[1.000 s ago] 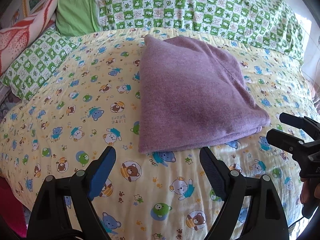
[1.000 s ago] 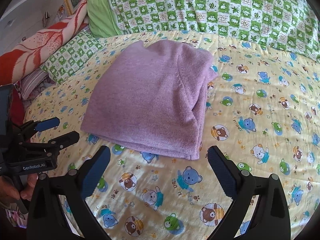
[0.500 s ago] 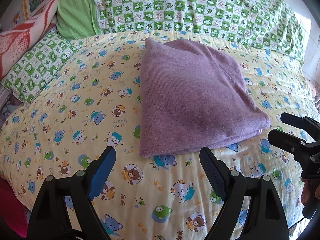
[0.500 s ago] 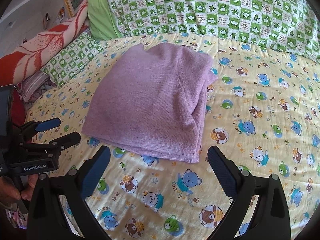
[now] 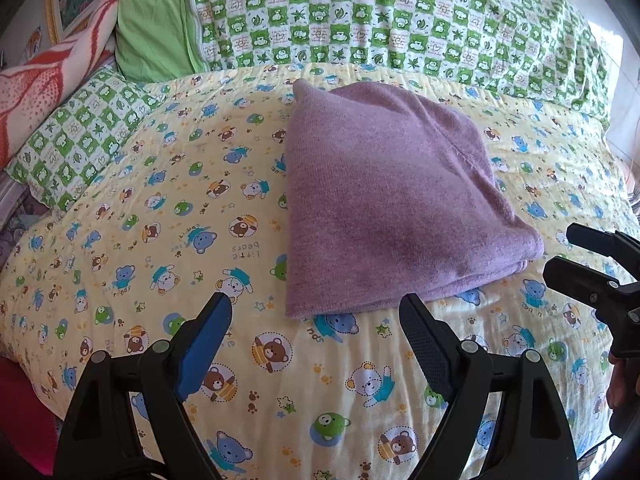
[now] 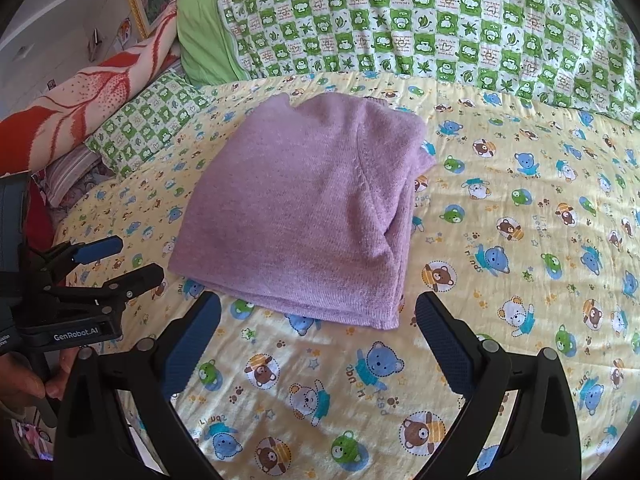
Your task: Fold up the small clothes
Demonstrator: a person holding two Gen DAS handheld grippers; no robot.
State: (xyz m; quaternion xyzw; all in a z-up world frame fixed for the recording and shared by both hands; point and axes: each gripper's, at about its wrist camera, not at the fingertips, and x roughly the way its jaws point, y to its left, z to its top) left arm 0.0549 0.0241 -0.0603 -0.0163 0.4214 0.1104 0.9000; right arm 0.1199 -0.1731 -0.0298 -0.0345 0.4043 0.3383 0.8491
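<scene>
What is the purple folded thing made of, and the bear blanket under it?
Purple garment: looks like soft knitted yarn, matte and slightly fuzzy, with fine knit rows and a stitched seam. Bear blanket: probably thin printed cotton, matte, lightly crinkled and puffy.

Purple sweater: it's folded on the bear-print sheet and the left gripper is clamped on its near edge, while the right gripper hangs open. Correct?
Not quite. The left gripper is not clamped on the purple sweater: the left wrist view shows its jaws wide open, short of the near edge. The rest holds: the sweater lies folded on the bear-print sheet and the right gripper is open too.
</scene>
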